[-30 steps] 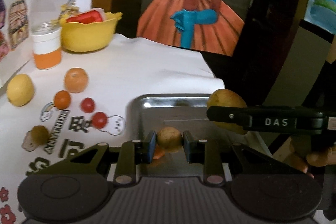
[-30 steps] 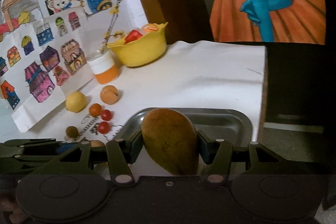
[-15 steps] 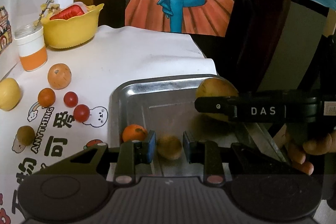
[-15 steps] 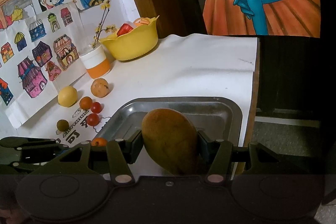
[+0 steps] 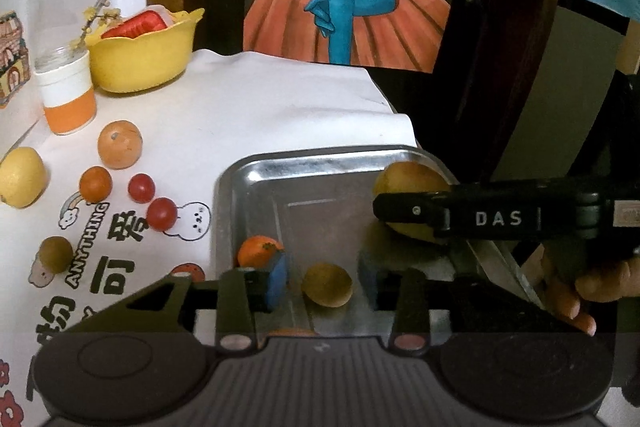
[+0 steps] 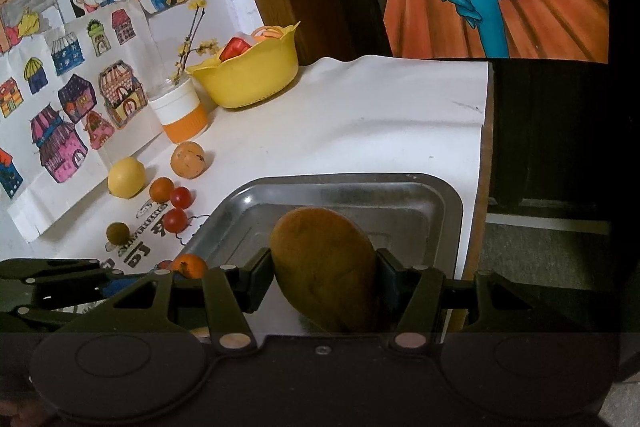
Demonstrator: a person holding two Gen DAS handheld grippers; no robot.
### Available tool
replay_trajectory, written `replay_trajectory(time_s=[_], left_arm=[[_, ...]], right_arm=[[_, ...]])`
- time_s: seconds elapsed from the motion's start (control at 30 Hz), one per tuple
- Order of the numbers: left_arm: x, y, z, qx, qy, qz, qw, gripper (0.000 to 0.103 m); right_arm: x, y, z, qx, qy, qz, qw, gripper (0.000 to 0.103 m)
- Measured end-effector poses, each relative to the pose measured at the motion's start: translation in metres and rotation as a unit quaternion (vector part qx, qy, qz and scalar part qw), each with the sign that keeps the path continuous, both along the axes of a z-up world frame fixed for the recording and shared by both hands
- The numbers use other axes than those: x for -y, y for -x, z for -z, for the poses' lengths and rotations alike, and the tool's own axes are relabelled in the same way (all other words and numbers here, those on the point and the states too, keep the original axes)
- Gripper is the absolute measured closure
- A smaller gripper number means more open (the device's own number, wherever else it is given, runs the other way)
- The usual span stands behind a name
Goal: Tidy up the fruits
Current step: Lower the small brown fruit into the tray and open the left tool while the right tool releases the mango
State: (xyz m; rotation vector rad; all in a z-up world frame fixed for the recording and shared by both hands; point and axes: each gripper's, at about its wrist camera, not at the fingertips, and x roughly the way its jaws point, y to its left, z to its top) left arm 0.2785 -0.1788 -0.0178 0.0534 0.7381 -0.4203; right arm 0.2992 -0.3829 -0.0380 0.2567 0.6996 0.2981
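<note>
Right gripper [image 6: 324, 277] clamps one mango [image 6: 326, 267]; tray [image 5: 320, 163] holds two fruits.

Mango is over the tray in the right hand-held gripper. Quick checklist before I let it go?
1. Right hand-held gripper shut on the mango: ok.
2. Mango above the metal tray, inside its rim: ok.
3. Bare tray floor beyond the mango: ok.
4. Left hand-held gripper open, small brown fruit lying free between its fingers: ok.
5. Gap between the two grippers: cannot tell.
6. Mango's height above the tray floor: cannot tell.
</note>
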Motion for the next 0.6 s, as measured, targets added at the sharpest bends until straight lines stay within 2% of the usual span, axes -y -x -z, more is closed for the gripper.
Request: replay_trajectory(time_s=[0.13, 0.23, 0.37, 0.6], left_arm=[[-0.002, 0.003, -0.007, 0.009, 0.003, -0.007, 0.9999, 0.045], [-0.006, 0.008, -0.015, 0.019, 0.007, -0.016, 0.9997, 0.037], [-0.017, 0.017, -0.027, 0.034, 0.011, -0.034, 0.9988, 0.022], [-0.045, 0.036, -0.046, 0.053, 0.029, -0.08, 0.9949, 0.005]], right_arm=[[0.0, 0.004, -0.015, 0.018, 0.002, 0.001, 1.0, 0.044], [-0.001, 0.009, -0.025, 0.03, 0.007, 0.004, 1.0, 0.039], [-0.003, 0.019, -0.036, 0.043, 0.012, 0.008, 0.999, 0.03], [-0.008, 0.045, -0.059, 0.072, 0.024, 0.01, 0.997, 0.014]])
